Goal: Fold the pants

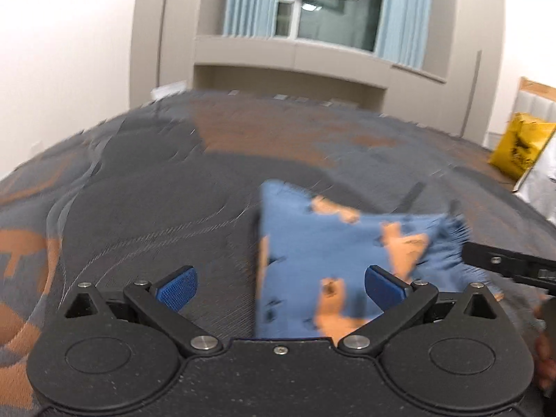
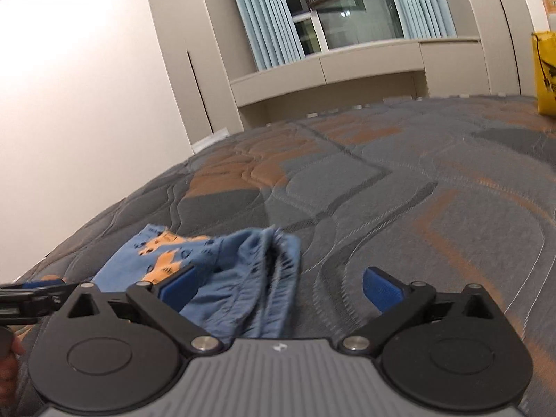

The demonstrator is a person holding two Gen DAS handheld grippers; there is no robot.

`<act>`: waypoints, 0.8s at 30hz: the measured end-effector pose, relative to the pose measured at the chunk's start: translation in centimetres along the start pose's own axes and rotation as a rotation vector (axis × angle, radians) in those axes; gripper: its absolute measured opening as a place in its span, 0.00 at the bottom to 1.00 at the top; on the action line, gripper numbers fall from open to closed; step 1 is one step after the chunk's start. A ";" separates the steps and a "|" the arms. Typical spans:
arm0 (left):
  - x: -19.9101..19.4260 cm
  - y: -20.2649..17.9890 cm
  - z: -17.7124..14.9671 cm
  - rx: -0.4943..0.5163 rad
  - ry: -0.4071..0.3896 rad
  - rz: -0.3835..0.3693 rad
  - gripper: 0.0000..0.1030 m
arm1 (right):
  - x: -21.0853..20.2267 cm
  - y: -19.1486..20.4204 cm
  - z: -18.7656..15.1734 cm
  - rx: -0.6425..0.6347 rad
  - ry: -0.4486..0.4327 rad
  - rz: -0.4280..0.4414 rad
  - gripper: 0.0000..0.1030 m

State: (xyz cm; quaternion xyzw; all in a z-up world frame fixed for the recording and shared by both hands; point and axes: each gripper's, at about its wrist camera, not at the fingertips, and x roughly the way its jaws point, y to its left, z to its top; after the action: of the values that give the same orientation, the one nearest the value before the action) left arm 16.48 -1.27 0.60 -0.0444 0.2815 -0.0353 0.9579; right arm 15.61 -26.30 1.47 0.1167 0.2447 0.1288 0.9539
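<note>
The blue pants point(image 1: 312, 253) with orange prints lie folded in a compact bundle on the quilted grey-and-orange mattress point(image 1: 146, 187). The left gripper point(image 1: 280, 286) has its fingers spread wide, gripping nothing, the bundle just ahead and toward its right finger. The right gripper point(image 2: 279, 288) is equally wide and empty, the gathered waistband point(image 2: 278, 271) lying between its fingers, nearer the left one.

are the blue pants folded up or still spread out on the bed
Folded. The blue pants lie as a compact, layered rectangle on the mattress, waistband edges stacked at one end; no legs stretch out.
</note>
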 end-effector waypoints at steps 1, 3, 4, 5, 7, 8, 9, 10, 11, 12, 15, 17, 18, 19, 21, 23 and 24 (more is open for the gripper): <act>0.2 0.3 -0.3 -0.003 0.016 0.012 0.99 | 0.1 0.3 -0.2 0.001 0.011 -0.002 1.00; 0.8 1.1 -0.9 -0.012 0.049 0.038 0.99 | -0.1 0.8 -0.5 -0.010 0.032 -0.027 1.00; 1.0 1.5 -1.3 -0.020 0.059 0.038 0.99 | -0.4 1.0 -0.7 -0.013 0.036 -0.060 1.00; 1.0 2.1 -1.6 -0.030 0.061 0.030 1.00 | -0.7 1.0 -0.9 -0.017 0.045 -0.108 1.00; 0.8 2.9 -1.9 -0.041 0.050 0.009 1.00 | -1.4 0.7 -1.8 -0.025 0.076 -0.161 1.00; 0.7 3.2 -1.9 -0.042 0.047 0.008 1.00 | -1.7 0.3 -2.2 -0.016 0.090 -0.151 1.00; 0.6 3.4 -2.1 -0.043 0.047 0.002 1.00 | -2.0 -0.1 -2.6 0.010 0.105 -0.145 1.00; 0.5 3.6 -2.1 -0.045 0.047 -0.003 1.00 | -2.4 -0.2 -2.9 0.022 0.111 -0.143 1.00; 0.6 3.7 -2.1 -0.047 0.045 -0.004 1.00 | -2.7 -0.1 -3.0 0.016 0.114 -0.153 1.00; 0.5 3.7 -2.1 -0.048 0.043 -0.005 1.00 | -2.9 0.1 -3.2 0.005 0.113 -0.164 1.00; 0.1 3.7 -1.7 -0.038 0.037 -0.008 0.99 | -3.3 0.7 -3.4 -0.024 0.099 -0.174 1.00; -0.5 3.5 -0.9 -0.019 0.010 -0.009 0.99 | -3.6 0.8 -2.8 -0.018 0.067 -0.151 1.00; -0.7 3.4 -0.3 -0.006 -0.007 -0.013 0.99 | -3.7 0.8 -2.3 -0.015 0.047 -0.143 1.00; -0.8 3.1 0.3 0.010 -0.022 -0.019 0.99 | -3.7 0.7 -1.8 -0.015 0.034 -0.139 1.00; -0.6 2.4 1.6 0.042 -0.051 -0.027 0.99 | -2.9 0.9 -0.3 -0.033 0.017 -0.128 1.00; 0.3 1.6 2.8 0.082 -0.074 -0.041 0.99 | -1.6 1.1 0.8 -0.057 0.011 -0.127 1.00; 1.0 1.2 3.2 0.102 -0.076 -0.036 0.99 | -0.7 1.3 1.4 -0.074 0.012 -0.131 1.00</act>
State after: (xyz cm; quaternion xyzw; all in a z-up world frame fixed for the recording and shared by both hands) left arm 19.08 0.02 2.59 -0.0019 0.2421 -0.0650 0.9681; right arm 15.51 -25.54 3.31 0.0644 0.2525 0.0755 0.9625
